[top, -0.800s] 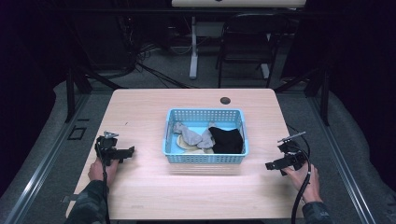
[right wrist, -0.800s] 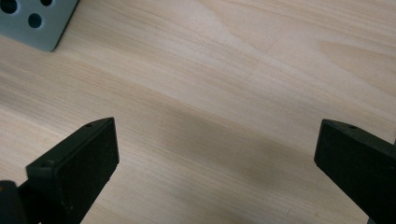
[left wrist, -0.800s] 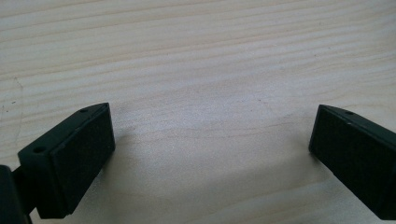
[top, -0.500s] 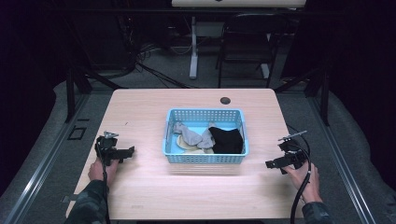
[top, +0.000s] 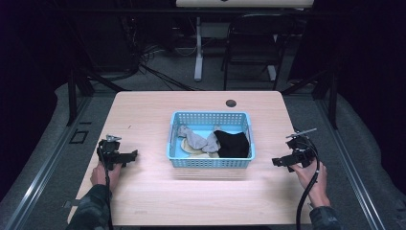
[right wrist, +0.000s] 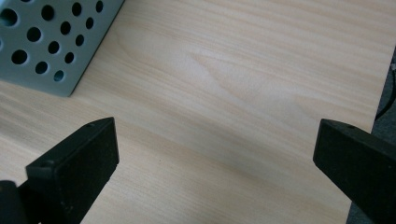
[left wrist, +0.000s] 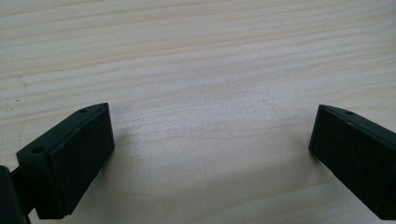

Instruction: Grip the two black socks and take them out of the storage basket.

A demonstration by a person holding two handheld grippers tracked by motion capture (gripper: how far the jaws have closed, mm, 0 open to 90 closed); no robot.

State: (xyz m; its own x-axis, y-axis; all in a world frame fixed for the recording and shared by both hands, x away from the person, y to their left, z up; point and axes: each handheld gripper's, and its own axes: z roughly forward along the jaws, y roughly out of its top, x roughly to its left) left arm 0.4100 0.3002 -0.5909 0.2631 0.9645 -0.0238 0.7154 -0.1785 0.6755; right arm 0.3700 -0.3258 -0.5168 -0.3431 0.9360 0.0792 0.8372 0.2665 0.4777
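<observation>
basket (top: pixel 210 162), blue perforated plastic, sits near the middle of the table (top: pixel 143 115), its long axis running left to right across my high view, open side up. i read no brand, label or writing on it or on anything else in view. inside it lie a grey cloth (top: pixel 194 139), a black cloth (top: pixel 233 143) on the right side, and a pale beige piece (top: pixel 194 151) under the grey one; the grey and black pieces touch.

left gripper (top: pixel 130 155) rests at the table's left part, well apart from the basket, jaws pointing toward it. in the left gripper view its jaws stand wide apart with bare wood between them; it holds nothing.

right gripper (top: pixel 276 162) sits to the right of the basket, near the table's right edge, jaws pointing toward the basket's right wall. in the right gripper view its jaws are spread wide over bare wood, empty, with the basket's corner (right wrist: pixel 51 42) ahead at upper left.

a dark round hole (top: pixel 231 103) marks the table's far edge.
</observation>
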